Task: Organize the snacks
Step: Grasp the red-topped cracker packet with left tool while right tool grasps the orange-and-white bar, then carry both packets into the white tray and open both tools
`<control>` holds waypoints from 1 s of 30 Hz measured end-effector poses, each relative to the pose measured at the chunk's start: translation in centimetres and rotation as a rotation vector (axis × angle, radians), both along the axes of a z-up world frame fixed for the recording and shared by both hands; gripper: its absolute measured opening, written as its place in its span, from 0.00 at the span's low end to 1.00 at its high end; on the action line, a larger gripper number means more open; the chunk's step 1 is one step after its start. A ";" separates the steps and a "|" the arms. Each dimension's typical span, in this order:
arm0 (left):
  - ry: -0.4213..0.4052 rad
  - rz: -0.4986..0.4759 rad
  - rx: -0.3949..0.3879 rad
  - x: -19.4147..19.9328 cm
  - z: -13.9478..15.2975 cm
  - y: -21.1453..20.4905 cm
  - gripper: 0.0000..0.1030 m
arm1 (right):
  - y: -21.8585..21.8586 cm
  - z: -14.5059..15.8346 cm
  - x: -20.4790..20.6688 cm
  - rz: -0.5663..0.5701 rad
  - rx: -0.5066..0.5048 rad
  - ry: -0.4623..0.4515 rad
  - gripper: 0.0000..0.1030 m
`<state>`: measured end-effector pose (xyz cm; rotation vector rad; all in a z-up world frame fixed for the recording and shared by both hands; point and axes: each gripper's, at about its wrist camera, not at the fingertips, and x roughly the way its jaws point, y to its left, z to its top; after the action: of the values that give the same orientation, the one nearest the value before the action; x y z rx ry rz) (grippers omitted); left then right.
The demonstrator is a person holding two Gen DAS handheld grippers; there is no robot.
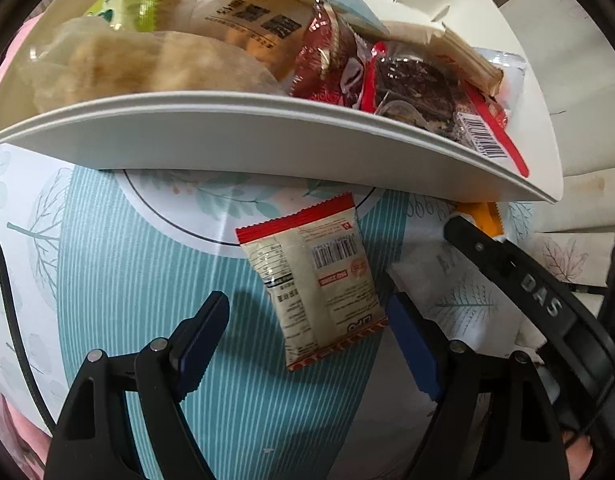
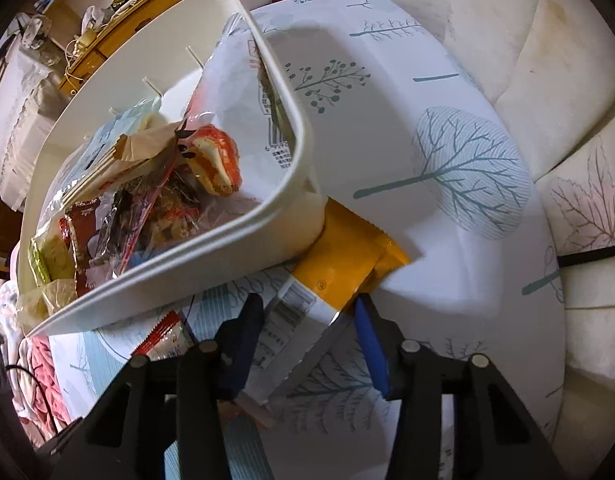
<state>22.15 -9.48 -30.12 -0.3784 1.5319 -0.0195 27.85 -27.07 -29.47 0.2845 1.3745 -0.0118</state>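
Left wrist view: my left gripper [image 1: 303, 344] stands released astride the red-and-white snack packet [image 1: 313, 284] at lower centre, its long axis running up-frame toward the white bin [image 1: 267, 136]. Right wrist view: my right gripper [image 2: 307, 344] brackets the yellow-and-white packet [image 2: 327, 280]; contact unclear.

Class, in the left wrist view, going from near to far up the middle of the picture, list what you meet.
Left gripper → red-edged snack packet → white bin wall → snacks in the bin
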 end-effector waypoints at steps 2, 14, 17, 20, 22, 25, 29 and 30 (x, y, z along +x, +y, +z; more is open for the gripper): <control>0.006 0.005 0.006 0.8 -0.7 -1.0 0.78 | -0.6 0.0 -0.3 0.011 0.000 -0.002 0.39; 0.003 0.015 0.108 3.2 -1.6 -4.6 0.59 | -4.8 0.5 -2.5 0.047 0.012 0.009 0.34; 0.001 0.019 0.114 3.5 -1.4 -5.0 0.52 | -5.6 0.6 -3.2 0.036 0.020 0.020 0.34; -0.007 -0.005 0.103 3.6 -1.1 -5.4 0.44 | -6.5 1.2 -4.3 0.027 0.022 0.015 0.34; -0.011 -0.025 0.097 3.6 -0.9 -5.4 0.44 | -6.9 1.8 -4.7 0.020 0.023 -0.001 0.34; -0.015 -0.052 0.079 3.3 -0.4 -5.9 0.44 | -8.0 3.5 -5.3 0.016 0.015 -0.029 0.34; -0.023 -0.131 0.061 3.8 1.0 -6.6 0.44 | -7.7 5.5 -5.2 0.017 -0.008 -0.093 0.34; -0.021 -0.147 0.057 3.9 1.5 -6.7 0.44 | -7.2 5.9 -5.0 0.016 -0.013 -0.109 0.34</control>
<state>26.10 -16.16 -28.59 -0.2187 1.5335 -0.0947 22.87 -34.27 -23.57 0.2594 1.2676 0.0077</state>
